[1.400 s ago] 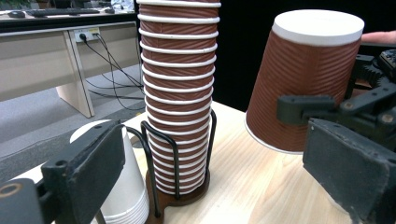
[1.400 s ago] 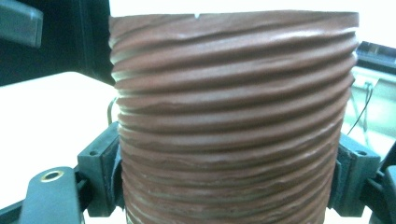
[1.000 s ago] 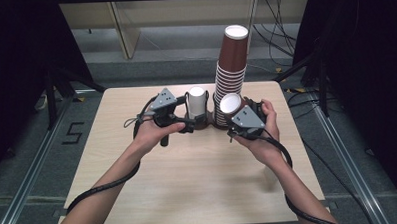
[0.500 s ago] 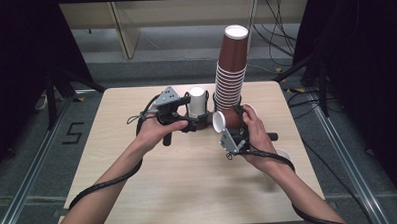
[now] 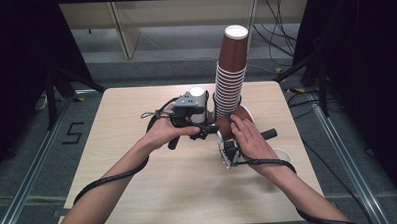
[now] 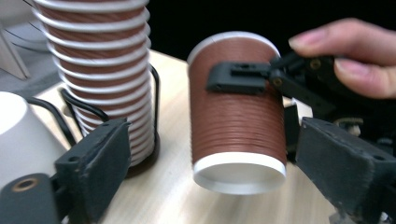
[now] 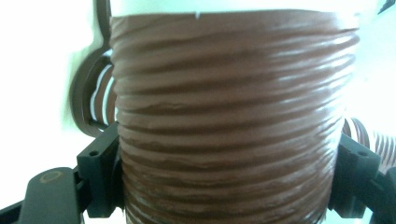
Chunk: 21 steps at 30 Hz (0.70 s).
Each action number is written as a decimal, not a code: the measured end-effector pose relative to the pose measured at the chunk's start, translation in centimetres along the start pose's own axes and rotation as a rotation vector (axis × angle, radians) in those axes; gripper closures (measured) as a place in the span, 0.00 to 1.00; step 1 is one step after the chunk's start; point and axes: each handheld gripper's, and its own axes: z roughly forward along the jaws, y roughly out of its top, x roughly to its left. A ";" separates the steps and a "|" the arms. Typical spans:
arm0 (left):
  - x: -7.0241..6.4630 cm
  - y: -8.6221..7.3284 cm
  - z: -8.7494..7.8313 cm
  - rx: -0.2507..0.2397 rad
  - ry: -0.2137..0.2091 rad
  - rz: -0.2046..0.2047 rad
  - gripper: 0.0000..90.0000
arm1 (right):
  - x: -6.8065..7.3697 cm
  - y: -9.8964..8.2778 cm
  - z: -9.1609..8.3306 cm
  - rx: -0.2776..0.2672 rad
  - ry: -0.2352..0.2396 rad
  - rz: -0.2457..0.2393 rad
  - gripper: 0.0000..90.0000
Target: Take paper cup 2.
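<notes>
- Dark floor and black drapes surround a pale wooden table [image 5: 139, 194], with a light cabinet beyond its far edge.
- Left of the middle, the person's left hand [image 5: 162, 135] holds the left gripper [image 5: 203, 133] near the table's centre; a white cup [image 5: 198, 97] stands just behind it.
- Seen in the left gripper view, that gripper's jaws have just been closing, yet they stand apart with bare table between them and press on nothing.
- Next comes a tall stack of brown cups [image 5: 230, 76], upright in a black wire holder [image 6: 155, 107] at the far middle of the table.
- Just right of the stack's foot, a single brown cup [image 6: 236, 116] is gripped across its ribbed wall by the right gripper [image 5: 226, 136], one pad on each side in the right gripper view; the cup is turned rim-down, its rim just above the table.
- Furthest right, the right hand [image 5: 252, 140] carries that gripper.
</notes>
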 end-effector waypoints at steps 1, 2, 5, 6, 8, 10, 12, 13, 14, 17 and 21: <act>0.0 0.0 0.2 0.014 -0.006 0.007 0.13 | 0.1 0.0 0.2 -0.025 -0.019 -0.014 0.20; -0.1 0.0 0.5 0.026 -0.011 0.011 0.14 | 0.1 -0.1 0.3 -0.022 -0.003 -0.060 0.20; -0.2 -0.1 1.2 0.052 -0.026 0.012 0.15 | 0.6 0.1 0.2 -0.001 0.034 -0.042 0.20; -0.2 -0.2 1.4 0.066 -0.030 0.015 0.15 | 0.6 0.2 0.2 -0.007 0.026 -0.045 0.20; -0.3 -0.3 1.9 0.083 -0.031 0.016 0.15 | 0.5 0.3 0.2 -0.015 0.022 -0.057 0.20; -0.3 -0.4 2.3 0.093 -0.036 0.015 0.15 | 0.6 0.4 0.2 -0.011 0.023 -0.055 0.20; -0.4 -0.4 2.6 0.100 -0.035 0.016 0.16 | 0.6 0.4 0.2 -0.011 0.026 -0.048 0.20; -0.4 -0.5 2.8 0.105 -0.036 0.021 0.16 | 0.5 0.4 0.2 -0.012 0.026 -0.050 0.20; -0.4 -0.5 2.9 0.109 -0.040 0.018 0.16 | 0.5 0.4 0.2 -0.013 0.027 -0.052 0.20; -0.5 -0.6 3.2 0.124 -0.043 0.019 0.16 | 0.4 0.4 0.2 -0.032 0.002 -0.054 0.20; -0.6 -0.6 3.5 0.141 -0.055 0.024 0.16 | 0.3 0.5 0.2 -0.040 -0.006 -0.058 0.20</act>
